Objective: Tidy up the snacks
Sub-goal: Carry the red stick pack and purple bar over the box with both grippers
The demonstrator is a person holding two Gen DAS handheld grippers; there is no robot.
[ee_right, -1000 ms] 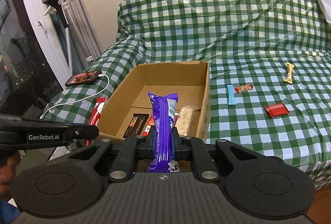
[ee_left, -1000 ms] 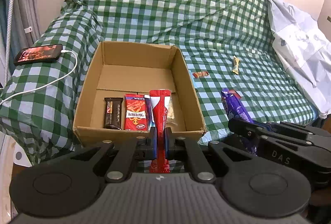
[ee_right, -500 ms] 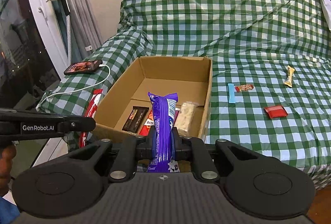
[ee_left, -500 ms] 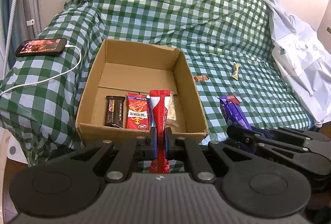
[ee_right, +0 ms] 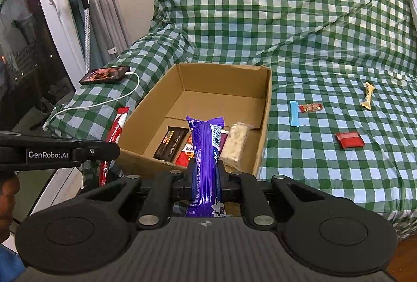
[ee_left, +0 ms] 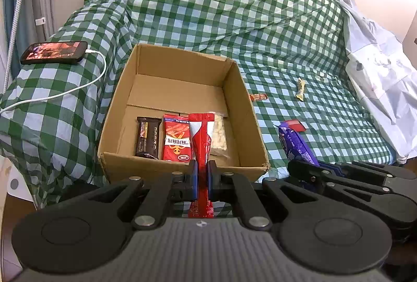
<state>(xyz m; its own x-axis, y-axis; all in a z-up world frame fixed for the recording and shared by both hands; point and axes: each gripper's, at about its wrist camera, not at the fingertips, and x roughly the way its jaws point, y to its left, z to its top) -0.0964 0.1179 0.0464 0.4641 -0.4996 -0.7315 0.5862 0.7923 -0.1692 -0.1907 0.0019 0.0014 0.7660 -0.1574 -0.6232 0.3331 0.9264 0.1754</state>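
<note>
Two grippers are in our hands, each clamped on a snack. Our left gripper (ee_left: 202, 175) has its jaws pressed tight on a red packet (ee_left: 202, 141), which stands upright between them just before the near wall of the box (ee_left: 250, 110). Our right gripper (ee_right: 206, 177) pinches a purple bar (ee_right: 206, 151) the same way, upright, its top end showing against the box's inside.

We see the box sitting open on a checked cloth (ee_left: 195, 8) spread over a couch. Along its near wall lie a dark bar (ee_left: 147, 137), a red pack (ee_left: 176, 141) and a pale bar (ee_left: 219, 133), side by side; the far half of the floor is bare cardboard.

To the right of the box, loose on the cloth, we count four more: a blue stick (ee_right: 294, 114) touching a small brown candy (ee_right: 310, 108), a yellow wrapper (ee_right: 367, 99) farther back, and a red square (ee_right: 349, 140) nearer us.

On the couch arm left of the box lies a phone (ee_right: 105, 75) with a white cable (ee_right: 104, 103) plugged in. A white sheet (ee_left: 383, 78) covers the couch's right end.
</note>
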